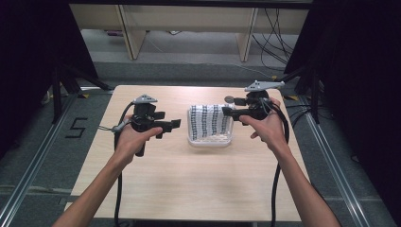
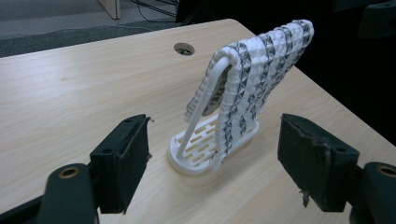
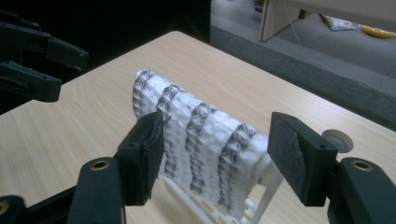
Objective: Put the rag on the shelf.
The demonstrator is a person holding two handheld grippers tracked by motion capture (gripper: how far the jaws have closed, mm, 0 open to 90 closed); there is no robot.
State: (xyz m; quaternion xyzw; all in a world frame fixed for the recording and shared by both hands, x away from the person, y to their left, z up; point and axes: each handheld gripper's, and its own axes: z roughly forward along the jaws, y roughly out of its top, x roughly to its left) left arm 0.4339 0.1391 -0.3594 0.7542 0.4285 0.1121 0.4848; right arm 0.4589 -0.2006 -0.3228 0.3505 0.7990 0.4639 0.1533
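Observation:
A white slotted rack (image 1: 209, 138) stands at the middle of the wooden table (image 1: 189, 179). A white cloth with black patterned stripes (image 1: 208, 120) hangs over its bar. My left gripper (image 1: 176, 125) is held just left of the rack and points at it. In the left gripper view its jaws stand open, with the rack (image 2: 187, 161) and cloth (image 2: 261, 60) a short way ahead. My right gripper (image 1: 226, 111) is at the rack's far right corner. Its jaws (image 3: 217, 130) are open on either side of the draped cloth (image 3: 205, 135), and the pads do not press on it.
A round cable hole (image 1: 229, 99) lies in the table just behind the rack. The table's right edge is close to the rack (image 2: 327, 93). Beyond the far edge are grey floor, wooden furniture legs (image 1: 132, 33) and cables (image 1: 274, 38). Black stands flank the table.

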